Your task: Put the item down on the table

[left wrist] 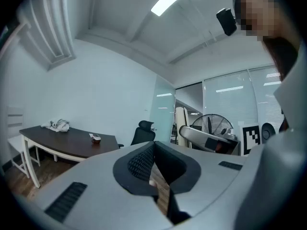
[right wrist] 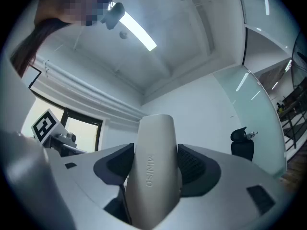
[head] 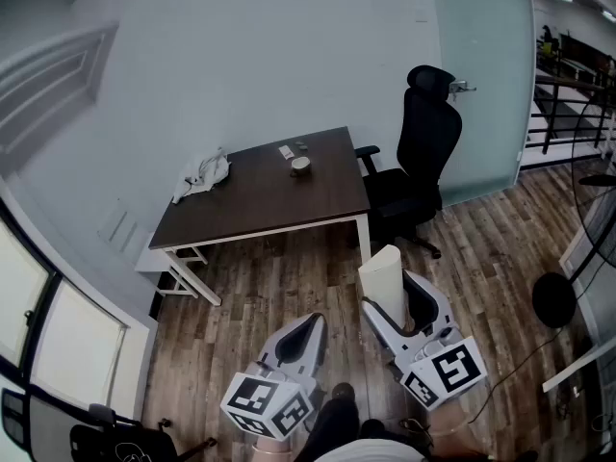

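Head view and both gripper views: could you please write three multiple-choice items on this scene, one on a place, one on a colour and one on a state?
1. Where does the white cloth lie?
A. on the table, at its left end in the head view
B. on a shelf
C. on the floor

2. What colour is the office chair?
A. red
B. black
C. white

3. What is the state of the right claw?
A. empty and wide open
B. out of every view
C. closed on the cream item

Answers:
1 A, the cloth rests on the tabletop near its left corner.
2 B, its back and seat are black.
3 C, the right gripper view shows the pads pressing the item's two sides.
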Motion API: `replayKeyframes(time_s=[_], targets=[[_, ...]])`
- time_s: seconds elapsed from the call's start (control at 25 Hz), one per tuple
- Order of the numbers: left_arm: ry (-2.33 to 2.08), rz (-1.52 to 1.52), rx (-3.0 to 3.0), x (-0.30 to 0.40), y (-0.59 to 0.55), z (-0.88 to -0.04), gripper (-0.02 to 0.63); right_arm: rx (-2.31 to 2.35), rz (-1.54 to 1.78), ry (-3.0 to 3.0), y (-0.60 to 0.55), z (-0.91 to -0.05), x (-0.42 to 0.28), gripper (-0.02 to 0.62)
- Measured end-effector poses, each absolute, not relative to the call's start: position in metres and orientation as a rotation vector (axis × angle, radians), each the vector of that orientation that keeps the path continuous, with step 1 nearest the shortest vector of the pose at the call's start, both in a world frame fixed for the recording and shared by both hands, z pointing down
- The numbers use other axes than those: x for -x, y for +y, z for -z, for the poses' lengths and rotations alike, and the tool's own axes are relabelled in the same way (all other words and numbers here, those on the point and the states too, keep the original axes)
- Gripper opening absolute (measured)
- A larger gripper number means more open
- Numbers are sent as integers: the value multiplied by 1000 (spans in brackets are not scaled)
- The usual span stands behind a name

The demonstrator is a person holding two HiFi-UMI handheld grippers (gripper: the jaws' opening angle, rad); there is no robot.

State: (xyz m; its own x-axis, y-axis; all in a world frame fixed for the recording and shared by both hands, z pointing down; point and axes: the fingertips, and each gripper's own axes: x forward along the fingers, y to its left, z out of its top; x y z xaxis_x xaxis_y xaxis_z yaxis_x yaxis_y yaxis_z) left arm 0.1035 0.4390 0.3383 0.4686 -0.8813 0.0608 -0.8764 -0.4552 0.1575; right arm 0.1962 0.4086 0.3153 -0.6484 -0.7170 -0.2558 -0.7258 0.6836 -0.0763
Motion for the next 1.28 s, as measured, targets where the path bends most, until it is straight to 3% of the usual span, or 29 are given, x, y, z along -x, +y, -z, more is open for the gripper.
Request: replayKeyframes(time_s=[0.68,1.28], targets=[[-1534,89,-2559,-77,352,-334,17,1200,-80,2603,323,-314,-183,291],[-1523,104,-2540,-1,218,-330,17,1239,-68,2642,190,-316,-106,290]])
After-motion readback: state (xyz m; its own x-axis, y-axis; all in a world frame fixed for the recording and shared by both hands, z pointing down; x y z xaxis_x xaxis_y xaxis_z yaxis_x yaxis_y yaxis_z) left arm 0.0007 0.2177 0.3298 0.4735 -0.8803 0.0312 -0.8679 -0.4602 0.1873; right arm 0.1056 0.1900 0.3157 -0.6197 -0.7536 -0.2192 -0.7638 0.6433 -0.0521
